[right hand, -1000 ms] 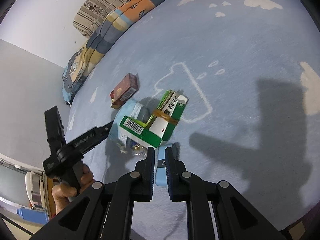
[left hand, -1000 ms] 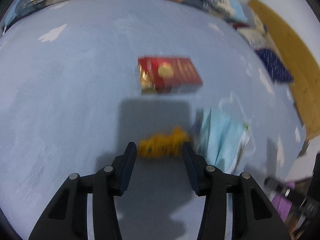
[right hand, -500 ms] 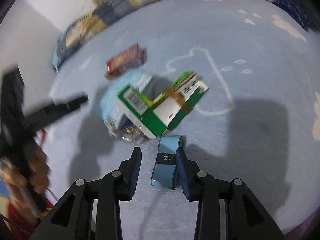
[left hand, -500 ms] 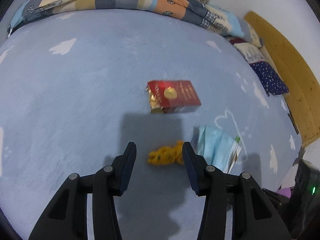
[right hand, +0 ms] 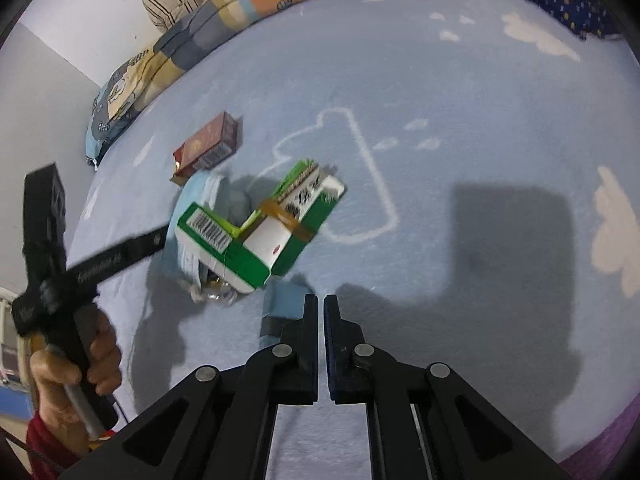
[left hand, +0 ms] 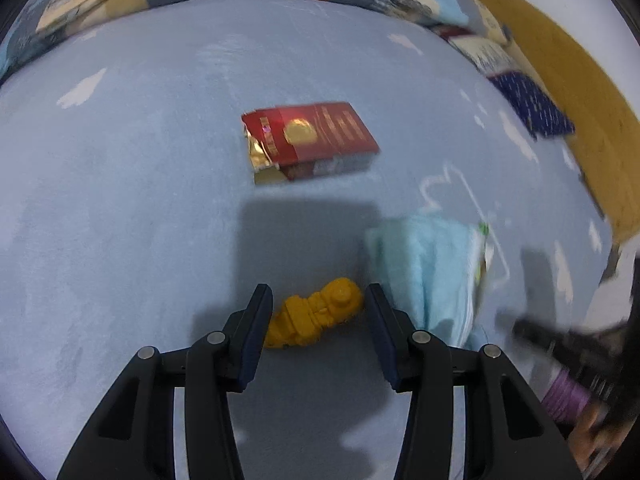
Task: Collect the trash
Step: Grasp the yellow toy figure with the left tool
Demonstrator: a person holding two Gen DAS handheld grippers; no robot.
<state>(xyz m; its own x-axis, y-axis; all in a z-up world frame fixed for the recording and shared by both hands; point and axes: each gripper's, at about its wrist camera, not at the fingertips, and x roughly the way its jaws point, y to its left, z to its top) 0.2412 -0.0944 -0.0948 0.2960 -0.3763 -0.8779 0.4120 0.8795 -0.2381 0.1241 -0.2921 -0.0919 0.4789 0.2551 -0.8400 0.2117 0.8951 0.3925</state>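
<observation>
Trash lies on a pale blue bed sheet (left hand: 120,200). A yellow crumpled piece (left hand: 316,316) lies between the fingers of my open left gripper (left hand: 318,308). A red cigarette pack (left hand: 308,140) lies beyond it, also in the right wrist view (right hand: 208,148). A light blue face mask (left hand: 432,268) lies to the right, under a green and white carton (right hand: 256,232). A small blue roll (right hand: 282,306) lies just left of my shut, empty right gripper (right hand: 321,308).
A folded patterned quilt (right hand: 224,20) and pillows (left hand: 528,104) line the far edge of the bed. A wooden headboard (left hand: 580,112) stands at the right. The left gripper's handle and the hand holding it (right hand: 76,360) show at the left of the right wrist view.
The left gripper has moved forward, so the yellow piece now sits between its fingers. The right gripper has closed and now lies to the right of the blue roll, not around it.
</observation>
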